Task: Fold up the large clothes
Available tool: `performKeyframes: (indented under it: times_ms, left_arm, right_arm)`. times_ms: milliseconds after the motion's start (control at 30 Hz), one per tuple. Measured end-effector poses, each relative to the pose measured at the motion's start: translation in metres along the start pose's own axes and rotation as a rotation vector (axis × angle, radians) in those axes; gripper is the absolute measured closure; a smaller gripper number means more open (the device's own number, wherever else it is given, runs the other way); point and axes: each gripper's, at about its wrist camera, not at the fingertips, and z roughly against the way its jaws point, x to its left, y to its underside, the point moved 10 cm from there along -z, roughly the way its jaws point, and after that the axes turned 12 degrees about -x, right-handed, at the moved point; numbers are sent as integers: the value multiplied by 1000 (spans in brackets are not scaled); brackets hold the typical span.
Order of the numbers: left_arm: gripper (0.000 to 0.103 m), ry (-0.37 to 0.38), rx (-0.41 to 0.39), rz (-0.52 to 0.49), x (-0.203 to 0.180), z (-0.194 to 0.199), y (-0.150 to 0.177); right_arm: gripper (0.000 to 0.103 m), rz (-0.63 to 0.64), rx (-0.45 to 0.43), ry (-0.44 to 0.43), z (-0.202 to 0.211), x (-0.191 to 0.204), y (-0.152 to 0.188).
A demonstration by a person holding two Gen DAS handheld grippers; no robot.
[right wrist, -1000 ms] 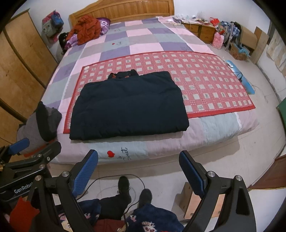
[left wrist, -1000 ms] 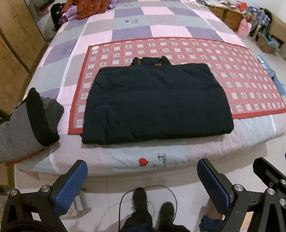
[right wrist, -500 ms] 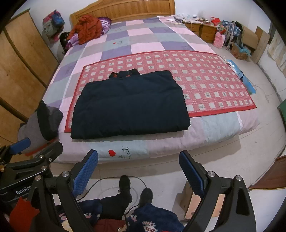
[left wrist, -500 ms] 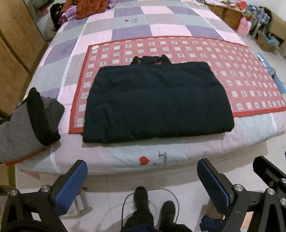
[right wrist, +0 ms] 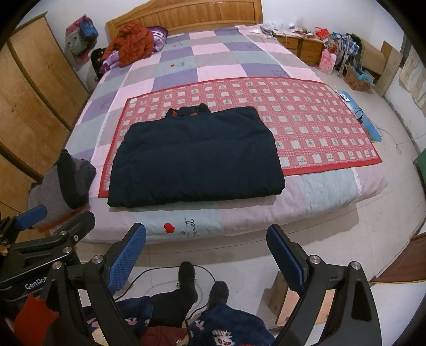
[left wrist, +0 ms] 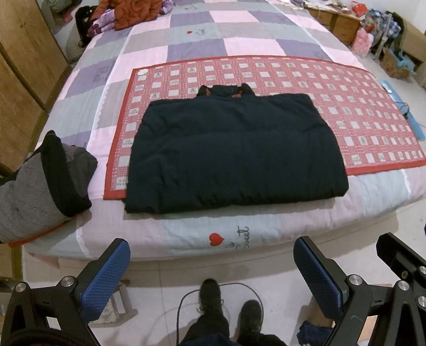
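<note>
Squarely before you, the dark navy padded jacket lay folded into a plump rectangle, its collar poking out at the far edge, resting mostly on the red checked mat with its near hem spilling onto the pastel patchwork quilt. You held the left gripper spread wide and empty above the floor, short of the bed, its blue pads dimpled like rubber. Your right gripper likewise gaped with nothing in it. At the near left corner sat a grey and black bundled garment; an orange puffy coat lay heaped far left by the wooden headboard.
</note>
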Motion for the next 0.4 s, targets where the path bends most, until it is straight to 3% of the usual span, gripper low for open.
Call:
performKeyframes:
  times_ms: [400]
  left_arm:
    - [2,15,-15,-8,6,9,-3]
  right_arm:
    - [9,4,-5,2,4,12,2]
